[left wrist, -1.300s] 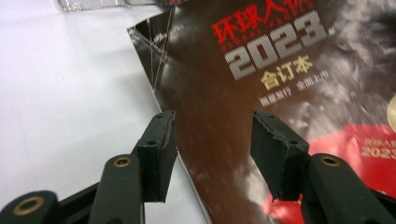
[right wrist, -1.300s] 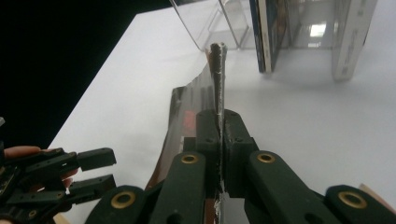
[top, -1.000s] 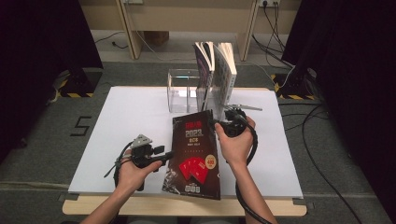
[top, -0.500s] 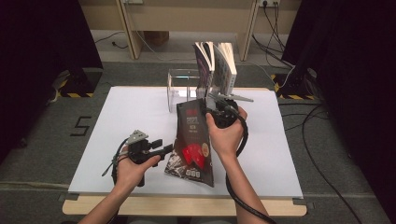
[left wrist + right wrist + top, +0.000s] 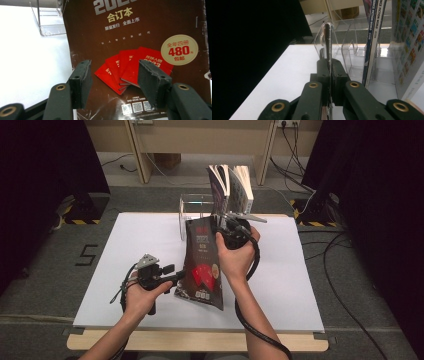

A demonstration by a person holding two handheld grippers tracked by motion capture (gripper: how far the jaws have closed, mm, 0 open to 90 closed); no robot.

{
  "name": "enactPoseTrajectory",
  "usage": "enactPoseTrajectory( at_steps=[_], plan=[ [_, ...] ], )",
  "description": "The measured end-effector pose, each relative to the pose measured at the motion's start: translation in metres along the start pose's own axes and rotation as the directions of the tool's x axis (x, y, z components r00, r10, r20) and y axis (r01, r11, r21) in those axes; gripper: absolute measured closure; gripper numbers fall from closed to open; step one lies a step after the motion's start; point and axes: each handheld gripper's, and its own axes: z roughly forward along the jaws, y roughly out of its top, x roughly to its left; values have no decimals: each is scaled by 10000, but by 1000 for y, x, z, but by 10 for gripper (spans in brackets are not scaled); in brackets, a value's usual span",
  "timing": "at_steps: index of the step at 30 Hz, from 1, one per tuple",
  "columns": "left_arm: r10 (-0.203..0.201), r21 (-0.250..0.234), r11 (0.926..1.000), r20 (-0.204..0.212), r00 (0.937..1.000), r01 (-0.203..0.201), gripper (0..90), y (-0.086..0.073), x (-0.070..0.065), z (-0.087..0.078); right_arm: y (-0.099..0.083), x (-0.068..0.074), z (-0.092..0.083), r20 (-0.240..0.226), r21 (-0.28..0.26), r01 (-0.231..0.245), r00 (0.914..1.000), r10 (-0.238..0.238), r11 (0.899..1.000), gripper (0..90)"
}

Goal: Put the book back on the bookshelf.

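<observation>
magazine tilted upright — nearer rack

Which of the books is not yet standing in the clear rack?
The dark brown magazine with red booklets on its cover; the right gripper holds it tilted, while two others stand in the rack.

A white table carries a clear acrylic rack at its far edge. 2 books stand upright in that rack. The dark magazine rests its lower edge on the tabletop.
</observation>
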Motion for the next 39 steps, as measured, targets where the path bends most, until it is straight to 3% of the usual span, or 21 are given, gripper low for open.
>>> enactPoseTrajectory(
  at_steps=[16, 27, 39],
  plan=[
    [-5, -36, 10000, 335, 9994, 6, 413, 16, -9, 2, 6, 8, 3, 184, -398, 37, 9998, -30, 9992, 874],
    [393, -228, 9990, 685, 9969, -378, 395, 36, -29, 2, 8, 17, 9, 286, -766, 53, 9996, -31, 9970, 874],
    [419, -302, 9988, 809, 9958, -395, 384, 55, -43, 12, 15, 25, 20, 452, -1012, 152, 9989, -106, 9947, 874]
  ],
)
